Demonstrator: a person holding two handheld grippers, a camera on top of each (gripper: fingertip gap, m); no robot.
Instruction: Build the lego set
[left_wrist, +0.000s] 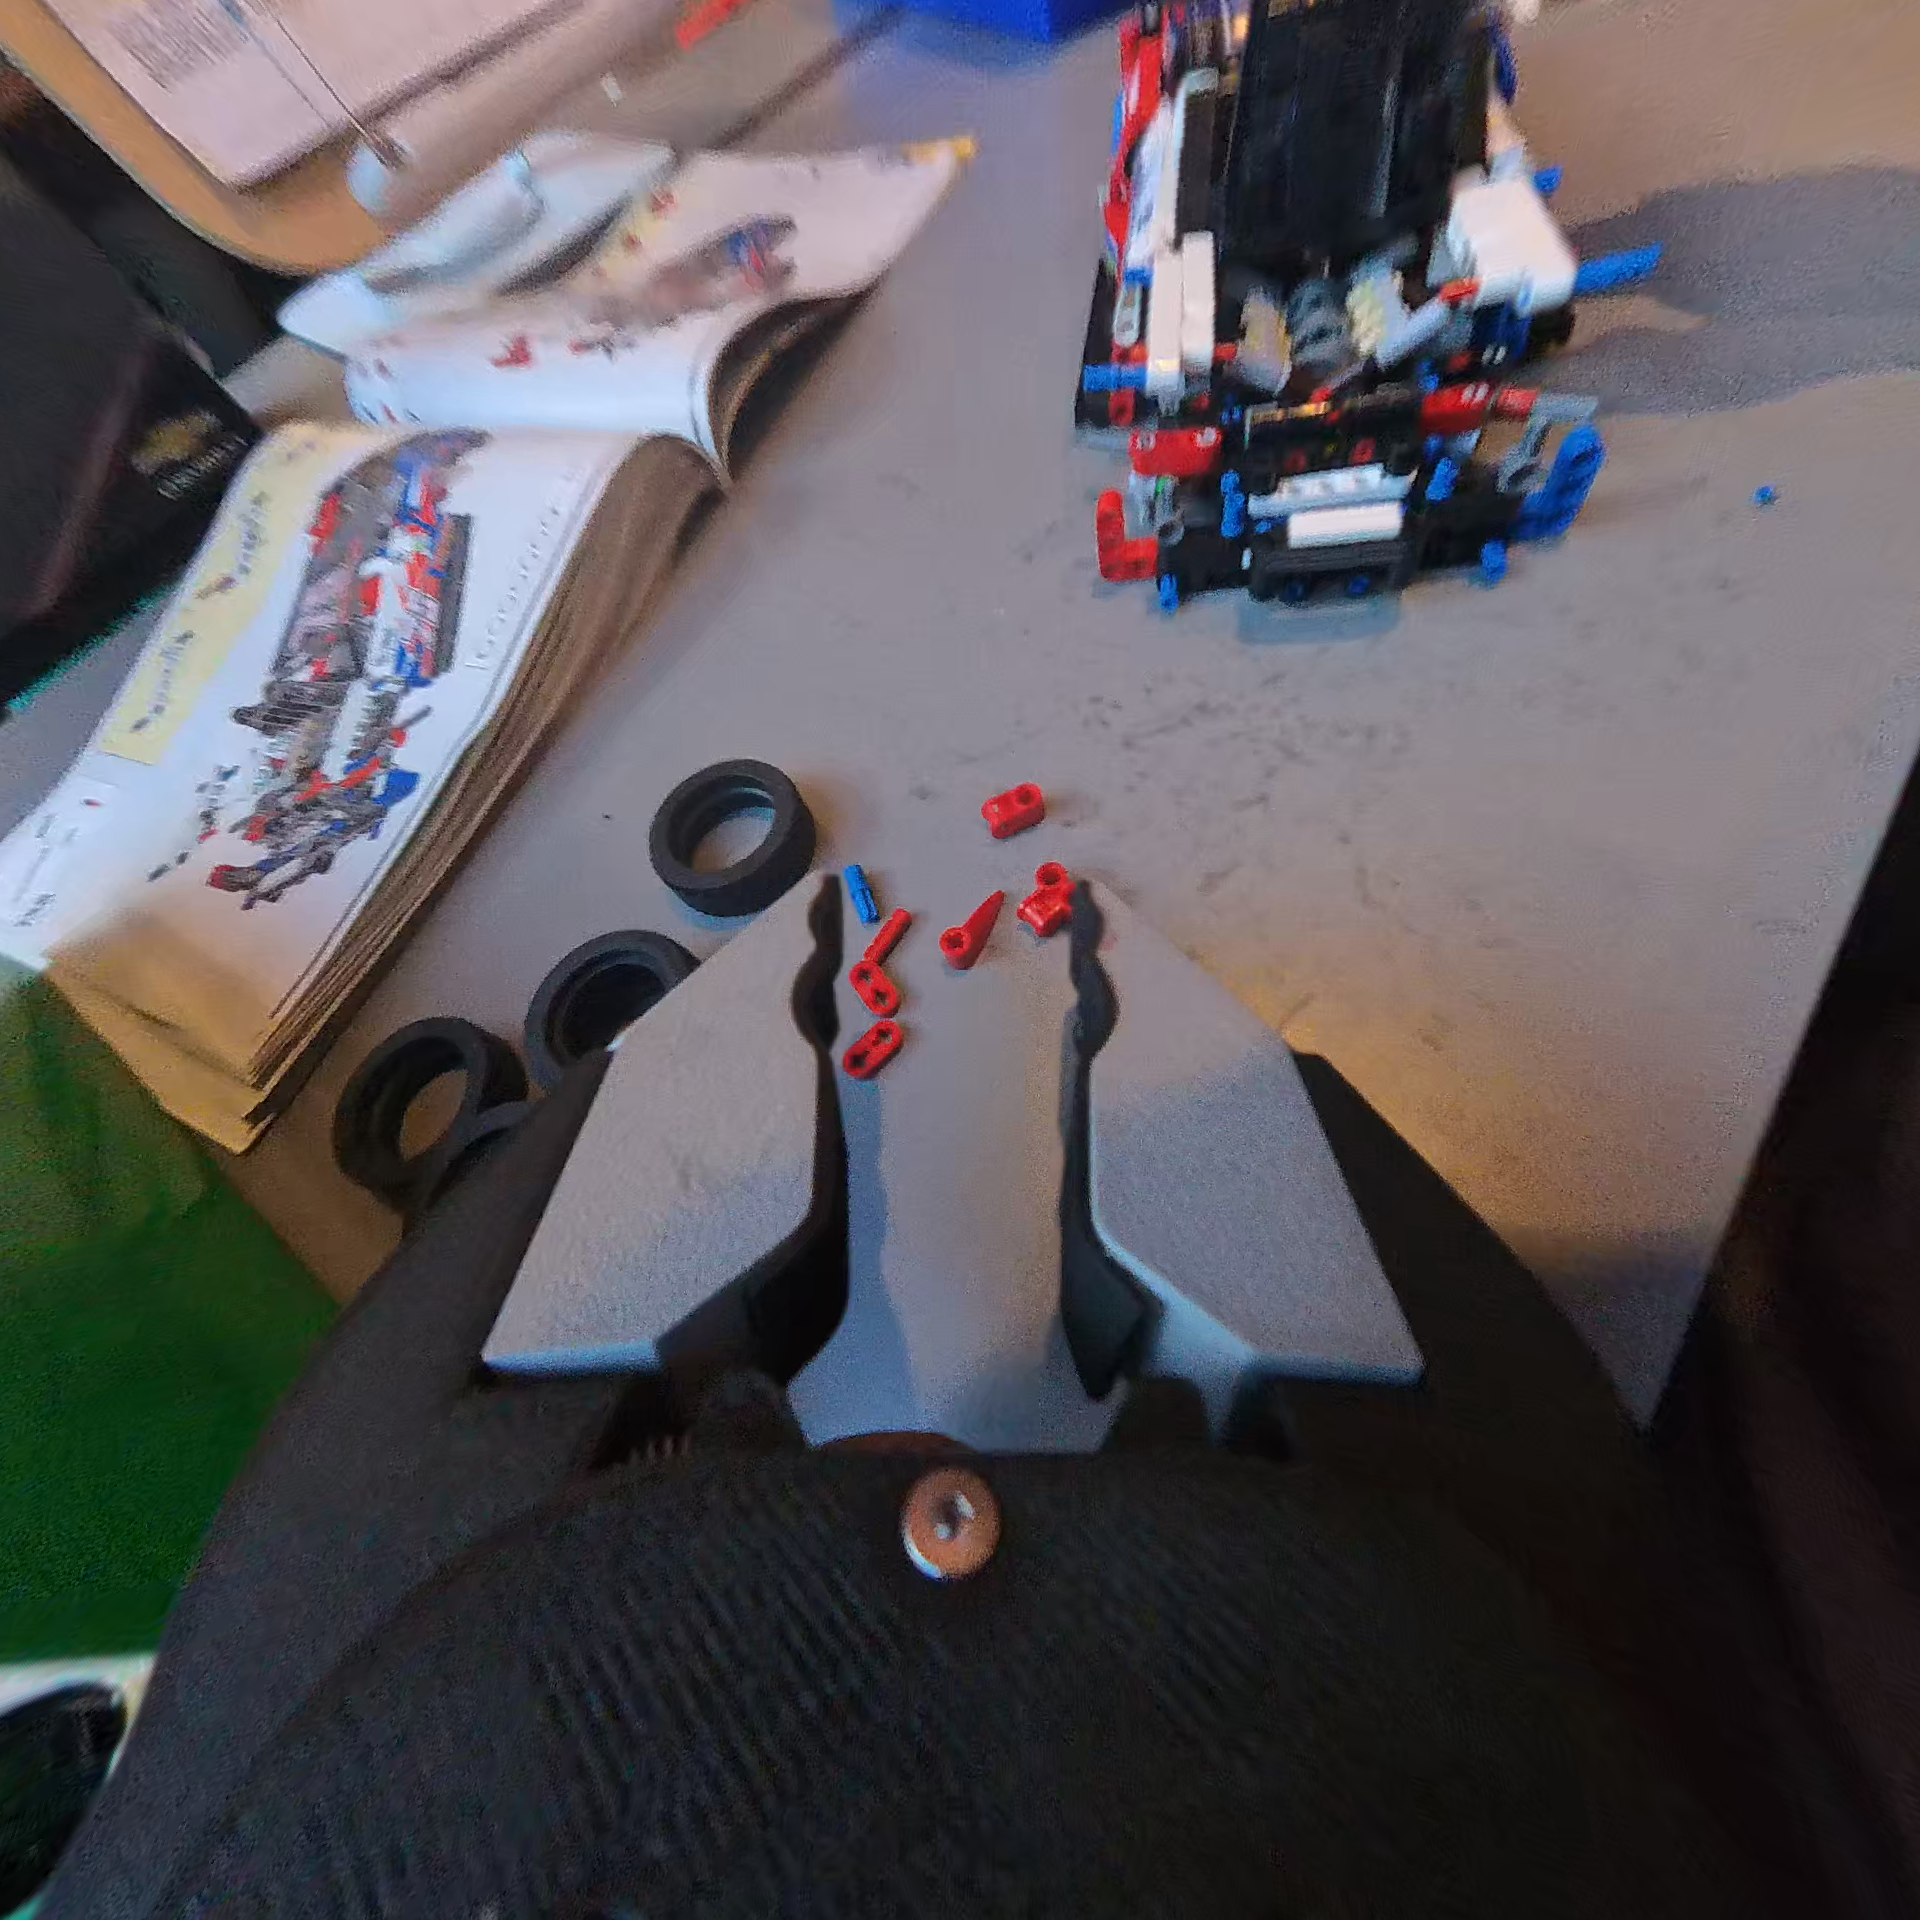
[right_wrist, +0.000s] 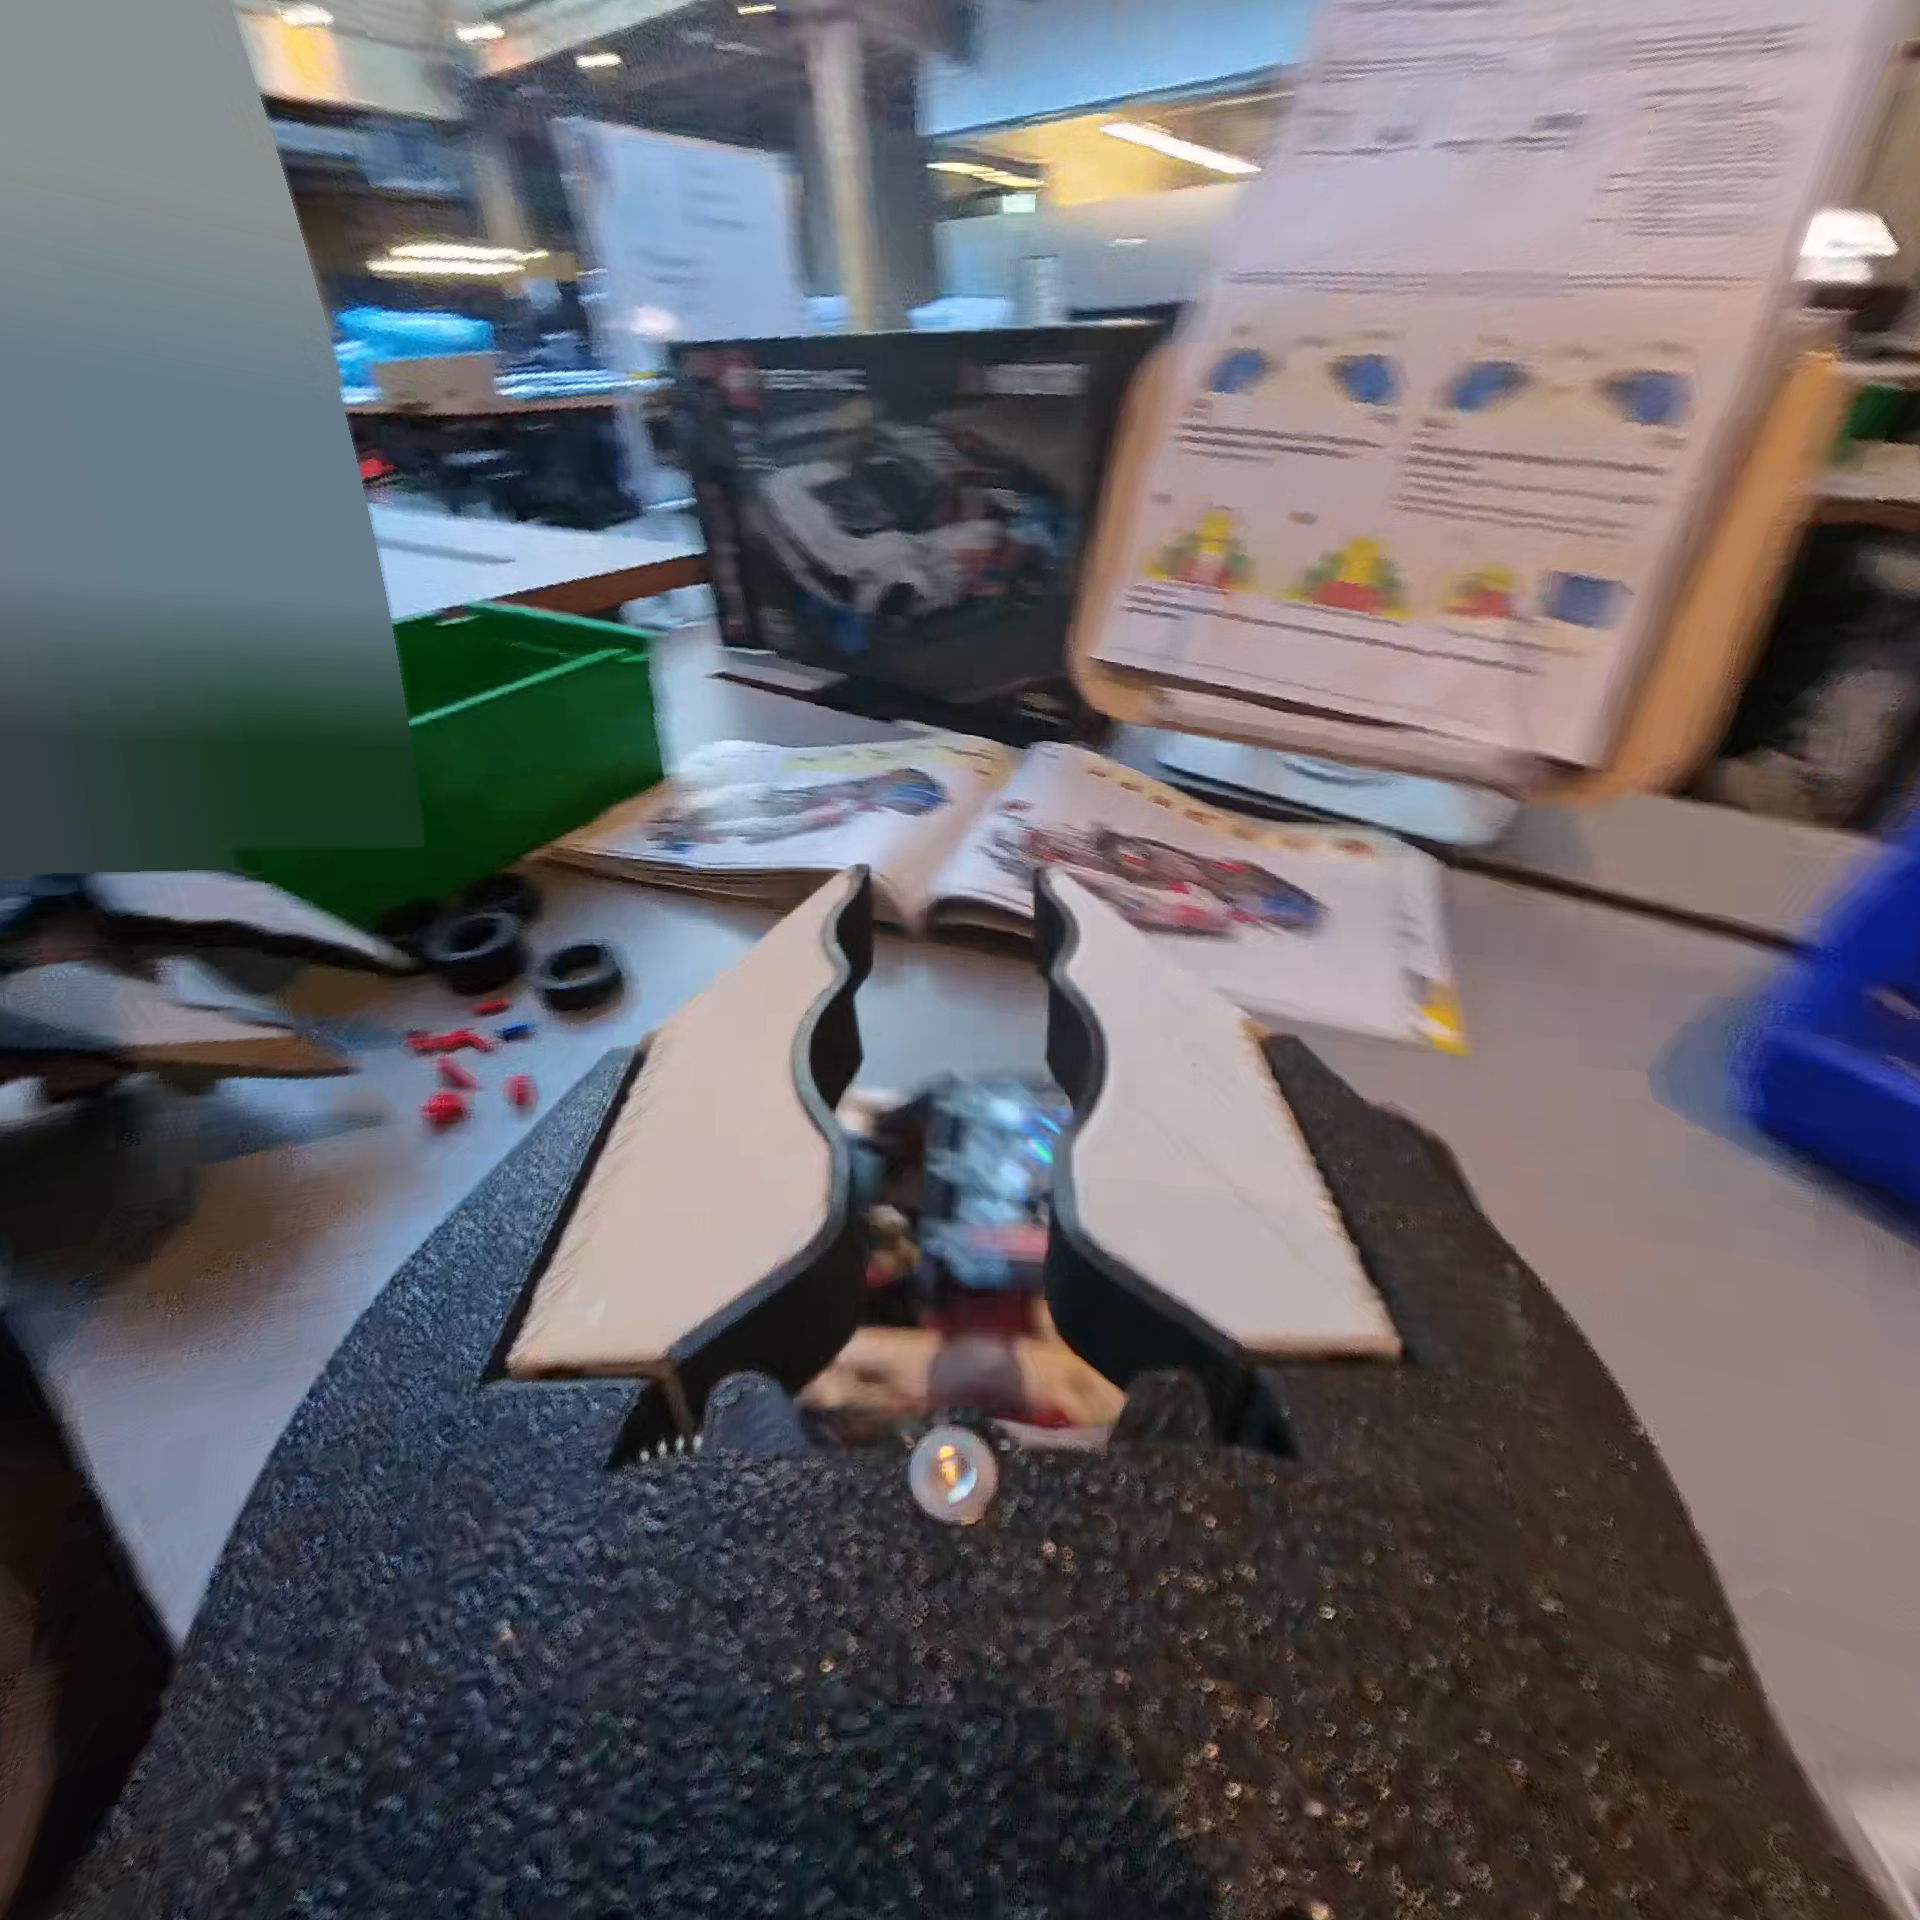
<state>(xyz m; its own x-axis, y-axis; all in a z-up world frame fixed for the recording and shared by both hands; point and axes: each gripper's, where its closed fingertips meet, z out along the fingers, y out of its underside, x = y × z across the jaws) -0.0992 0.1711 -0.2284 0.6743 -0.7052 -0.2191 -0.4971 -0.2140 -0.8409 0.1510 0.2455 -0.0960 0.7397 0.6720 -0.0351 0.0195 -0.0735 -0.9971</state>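
Left gripper (left_wrist: 951, 914) is hovering wide open, empty, over tiny red pieces (left_wrist: 876, 982). They're looking light, hard, slippery; pinching flat sides seems best. Right gripper (right_wrist: 951, 914) is gaping over the model (right_wrist: 987, 1174).

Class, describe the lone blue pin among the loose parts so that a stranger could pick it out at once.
Start at the open instruction book and go right to the nearest black tyre. The blue pin lies just right of it, by the left hand-held gripper. Every other small loose piece nearby is red.
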